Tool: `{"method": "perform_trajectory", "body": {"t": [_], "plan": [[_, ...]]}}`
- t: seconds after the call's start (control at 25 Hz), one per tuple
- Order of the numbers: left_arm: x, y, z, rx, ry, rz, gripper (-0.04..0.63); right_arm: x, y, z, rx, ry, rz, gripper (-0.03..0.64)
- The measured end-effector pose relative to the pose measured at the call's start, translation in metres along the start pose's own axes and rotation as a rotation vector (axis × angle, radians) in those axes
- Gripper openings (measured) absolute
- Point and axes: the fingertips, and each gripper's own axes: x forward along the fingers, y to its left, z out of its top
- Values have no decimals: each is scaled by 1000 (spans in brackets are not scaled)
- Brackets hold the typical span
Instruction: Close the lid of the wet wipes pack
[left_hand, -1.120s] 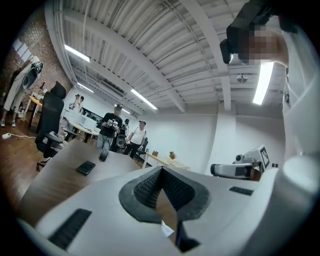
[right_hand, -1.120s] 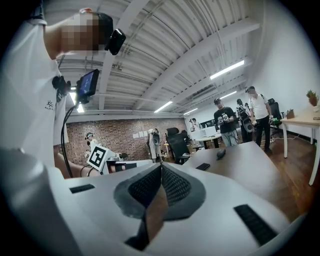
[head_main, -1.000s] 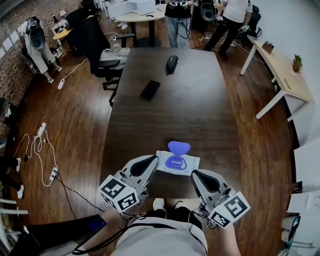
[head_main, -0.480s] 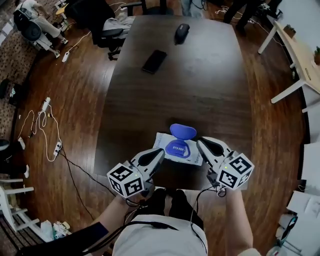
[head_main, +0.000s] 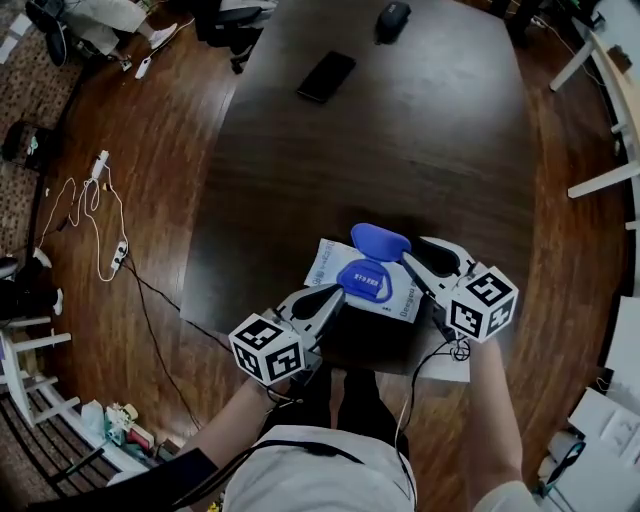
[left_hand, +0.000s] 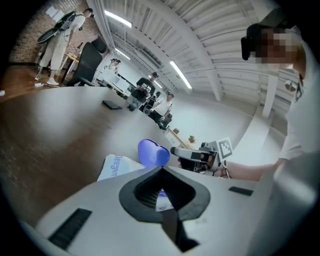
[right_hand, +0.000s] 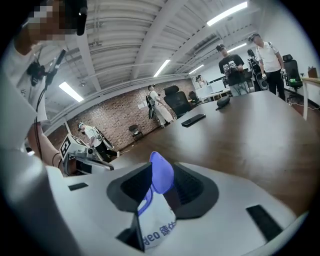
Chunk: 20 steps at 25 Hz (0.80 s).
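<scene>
The wet wipes pack (head_main: 352, 268) is white and lies flat near the dark table's front edge. Its blue lid (head_main: 380, 240) stands raised at the far side. My left gripper (head_main: 337, 293) is shut, its tips at the pack's near left corner. My right gripper (head_main: 416, 250) is just right of the lid. Its jaws have just been opening and stand apart. In the right gripper view the lid (right_hand: 161, 172) shows in the gap between them, with the pack (right_hand: 157, 225) below. The left gripper view shows the lid (left_hand: 152, 152) past the closed tips (left_hand: 161, 168).
A black phone (head_main: 326, 76) and a black mouse-shaped object (head_main: 392, 18) lie at the far end of the table (head_main: 420, 150). Cables and a power strip (head_main: 105, 230) trail over the wooden floor at the left. People stand beyond the table's far end (right_hand: 234, 70).
Both grippers have come down and forward to the pack. The left one now sits at its near corner and the right one beside the raised lid. The head view has tilted further down.
</scene>
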Motion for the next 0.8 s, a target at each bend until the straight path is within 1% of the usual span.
{"method": "perform_trajectory", "body": {"t": [0.2,0.32,0.56,0.8], "plan": [[7,2,1,-22,-12,12,-2,9,-14,-12,41,28,45,158],[9,5,5,-30,-23,13,-2,20,-14,-17,56,48,78,167],[6,8,11,-33,-36,15,-2,22,6,-13,70,36,136,167],[-5,5,19,-14,-48,16,-3,10,27,-3,43,20,148,167]]}}
